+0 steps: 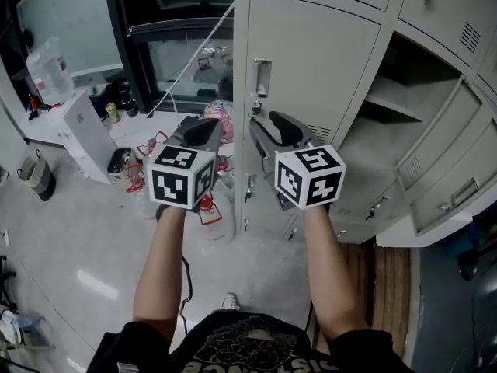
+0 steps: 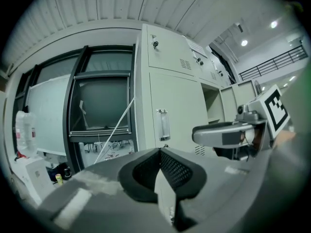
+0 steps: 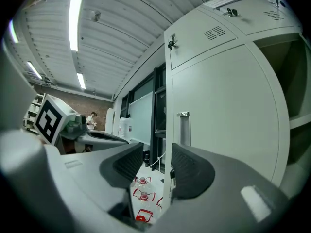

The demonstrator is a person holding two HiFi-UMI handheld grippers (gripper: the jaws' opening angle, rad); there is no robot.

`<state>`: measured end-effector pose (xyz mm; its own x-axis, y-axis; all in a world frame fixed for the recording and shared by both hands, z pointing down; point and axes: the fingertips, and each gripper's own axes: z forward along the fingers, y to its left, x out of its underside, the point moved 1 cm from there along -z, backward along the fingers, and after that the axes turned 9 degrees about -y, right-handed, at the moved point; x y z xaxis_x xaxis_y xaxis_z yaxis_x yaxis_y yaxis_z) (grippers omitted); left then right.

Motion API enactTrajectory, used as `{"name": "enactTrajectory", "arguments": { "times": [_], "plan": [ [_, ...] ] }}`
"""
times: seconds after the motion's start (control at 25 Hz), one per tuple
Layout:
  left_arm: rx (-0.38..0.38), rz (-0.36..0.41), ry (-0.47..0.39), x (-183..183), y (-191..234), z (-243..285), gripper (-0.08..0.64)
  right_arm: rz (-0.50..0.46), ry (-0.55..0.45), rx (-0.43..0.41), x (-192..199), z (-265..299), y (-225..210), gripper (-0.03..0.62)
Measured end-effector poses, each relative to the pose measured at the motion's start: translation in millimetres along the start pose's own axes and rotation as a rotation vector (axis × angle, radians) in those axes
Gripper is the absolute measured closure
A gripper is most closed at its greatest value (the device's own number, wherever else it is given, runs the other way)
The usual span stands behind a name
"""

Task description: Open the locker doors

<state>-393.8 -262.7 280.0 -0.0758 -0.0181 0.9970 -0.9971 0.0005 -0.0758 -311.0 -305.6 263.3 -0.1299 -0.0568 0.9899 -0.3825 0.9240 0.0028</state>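
Your left gripper (image 1: 204,127) jaws closed on nothing, your right gripper (image 1: 268,123) jaws partly apart and empty, both level, forearms outstretched, near the shut door (image 1: 314,61).

Bright ceiling strip lights (image 3: 75,18); gripper views fisheye-warped, dark corners; head view sharp.

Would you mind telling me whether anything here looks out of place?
Yes: clear jugs with red handles sit loose on the floor by the closed locker door, and a white cord slants across the window.
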Motion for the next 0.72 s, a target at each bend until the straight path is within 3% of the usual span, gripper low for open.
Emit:
{"name": "enactTrajectory", "arguments": {
  "times": [0.52,0.72],
  "plan": [
    [0.131,0.000,-0.023,11.5,41.6,44.4,0.557,-0.041,0.013,0.125,10.5,68.3,-17.0,0.396],
    [0.143,0.012,-0.019,19.0,55.7,55.6,0.557,-0.051,0.011,0.165,12.9,86.0,-30.4,0.393]
  ]
}}
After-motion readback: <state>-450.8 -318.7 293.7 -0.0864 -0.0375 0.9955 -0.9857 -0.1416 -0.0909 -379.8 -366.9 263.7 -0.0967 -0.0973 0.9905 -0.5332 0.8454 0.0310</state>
